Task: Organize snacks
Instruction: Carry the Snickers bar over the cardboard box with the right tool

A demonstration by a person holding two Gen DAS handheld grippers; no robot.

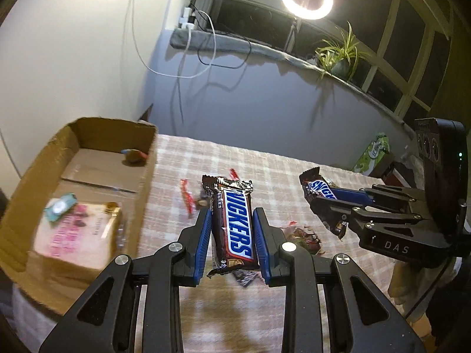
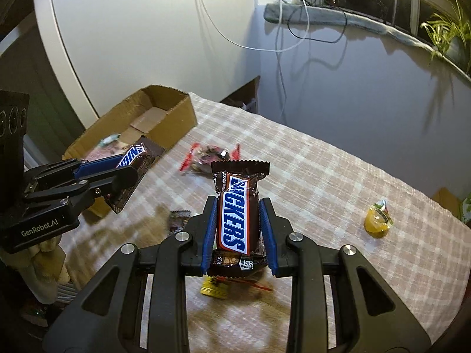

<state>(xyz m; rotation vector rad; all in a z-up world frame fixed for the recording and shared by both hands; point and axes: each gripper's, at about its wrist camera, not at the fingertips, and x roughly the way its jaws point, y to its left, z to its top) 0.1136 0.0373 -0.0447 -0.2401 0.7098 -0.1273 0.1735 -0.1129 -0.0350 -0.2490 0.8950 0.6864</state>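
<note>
Each gripper holds a brown Snickers bar above the checked tablecloth. In the left wrist view my left gripper (image 1: 232, 214) is shut on a Snickers bar (image 1: 234, 223) that stands lengthwise between the blue pads. My right gripper (image 1: 316, 203) shows at the right with its own bar (image 1: 319, 189). In the right wrist view the right gripper (image 2: 239, 203) is shut on a Snickers bar (image 2: 235, 217), and the left gripper (image 2: 129, 167) with its bar (image 2: 134, 157) hangs at the left, by the open cardboard box (image 2: 176, 123).
The cardboard box (image 1: 147, 176) holds a pink packet (image 1: 76, 235) and small sweets. Red-wrapped candies (image 1: 188, 197) and crumpled wrappers (image 1: 303, 235) lie on the cloth. A yellow jelly cup (image 2: 376, 220) stands at the right. A green box (image 1: 372, 154) and window ledge lie beyond.
</note>
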